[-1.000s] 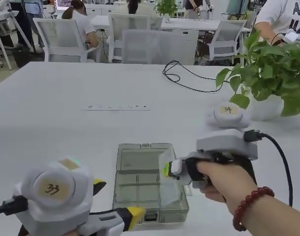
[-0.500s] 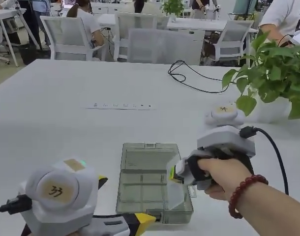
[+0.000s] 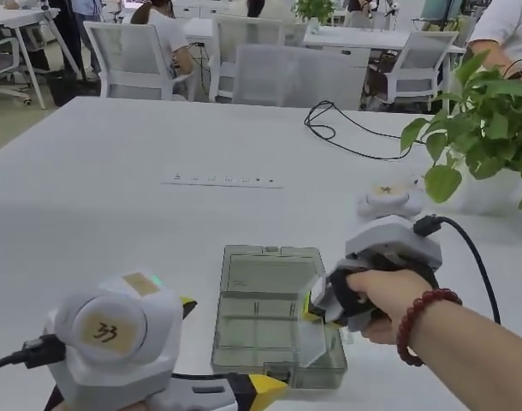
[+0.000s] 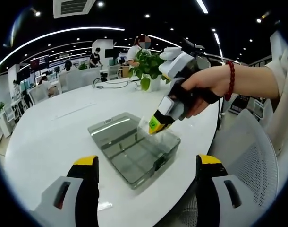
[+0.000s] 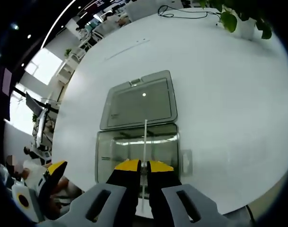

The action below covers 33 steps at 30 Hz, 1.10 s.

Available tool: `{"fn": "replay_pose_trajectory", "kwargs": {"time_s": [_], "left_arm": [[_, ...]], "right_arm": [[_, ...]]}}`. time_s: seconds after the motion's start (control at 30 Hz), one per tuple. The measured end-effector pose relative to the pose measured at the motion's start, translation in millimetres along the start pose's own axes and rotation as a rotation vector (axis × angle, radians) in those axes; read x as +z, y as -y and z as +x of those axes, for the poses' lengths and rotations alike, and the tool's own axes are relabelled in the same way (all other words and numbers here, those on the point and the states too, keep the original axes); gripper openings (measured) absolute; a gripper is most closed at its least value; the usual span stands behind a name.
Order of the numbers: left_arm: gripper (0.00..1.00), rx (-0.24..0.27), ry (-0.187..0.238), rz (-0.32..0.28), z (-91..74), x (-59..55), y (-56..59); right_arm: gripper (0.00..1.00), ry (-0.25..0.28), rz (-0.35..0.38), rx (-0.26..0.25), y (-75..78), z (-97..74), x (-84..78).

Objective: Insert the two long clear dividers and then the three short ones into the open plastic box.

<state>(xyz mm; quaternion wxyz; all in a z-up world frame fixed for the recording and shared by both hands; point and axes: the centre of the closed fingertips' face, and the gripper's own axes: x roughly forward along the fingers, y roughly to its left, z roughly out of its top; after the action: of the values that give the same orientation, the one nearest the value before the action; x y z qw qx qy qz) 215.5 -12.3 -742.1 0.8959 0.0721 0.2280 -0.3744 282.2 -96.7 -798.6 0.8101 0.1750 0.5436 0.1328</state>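
Note:
The open clear plastic box [image 3: 244, 330] lies near the table's front edge, its lid [image 3: 274, 270] flat behind the tray. My right gripper [image 3: 312, 302] is shut on a clear divider [image 3: 319, 341] and holds it tilted over the tray's right end. In the right gripper view the divider [image 5: 145, 137] shows edge-on as a thin line over the tray [image 5: 115, 151], between the shut jaws of the gripper [image 5: 144, 165]. My left gripper [image 3: 229, 345] stands open at the front left with nothing in it. From the left gripper [image 4: 146, 163] I see the box [image 4: 120, 146] ahead and the right gripper [image 4: 155, 126] above it.
A potted plant [image 3: 479, 111] and a small white round device [image 3: 388, 197] stand at the right back. A black cable [image 3: 347, 137] loops on the far table. A small clear piece [image 5: 186, 163] lies just right of the tray. People sit at desks behind.
The right gripper has carried the divider lower, toward the tray's front right part. The left gripper stays open at the front left. The head view has shifted.

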Motion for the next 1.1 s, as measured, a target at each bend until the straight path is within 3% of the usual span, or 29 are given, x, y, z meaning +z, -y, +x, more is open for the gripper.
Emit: {"fn": "replay_pose_trajectory", "kwargs": {"time_s": [0.4, 0.73, 1.1], "left_arm": [[0.84, 0.008, -0.011, -0.008, -1.9, -3.6, -5.3], [0.83, 0.011, -0.020, -0.017, -2.6, -7.3, -8.8], [0.82, 0.011, -0.014, -0.021, -1.2, -5.5, -10.7]], "right_arm": [[0.07, -0.051, 0.034, -0.004, 2.6, 10.6, -4.1], [0.07, -0.064, 0.038, -0.013, 4.3, 13.0, -4.9], [0.07, -0.091, -0.055, -0.057, 0.3, 15.6, -6.4]]}}
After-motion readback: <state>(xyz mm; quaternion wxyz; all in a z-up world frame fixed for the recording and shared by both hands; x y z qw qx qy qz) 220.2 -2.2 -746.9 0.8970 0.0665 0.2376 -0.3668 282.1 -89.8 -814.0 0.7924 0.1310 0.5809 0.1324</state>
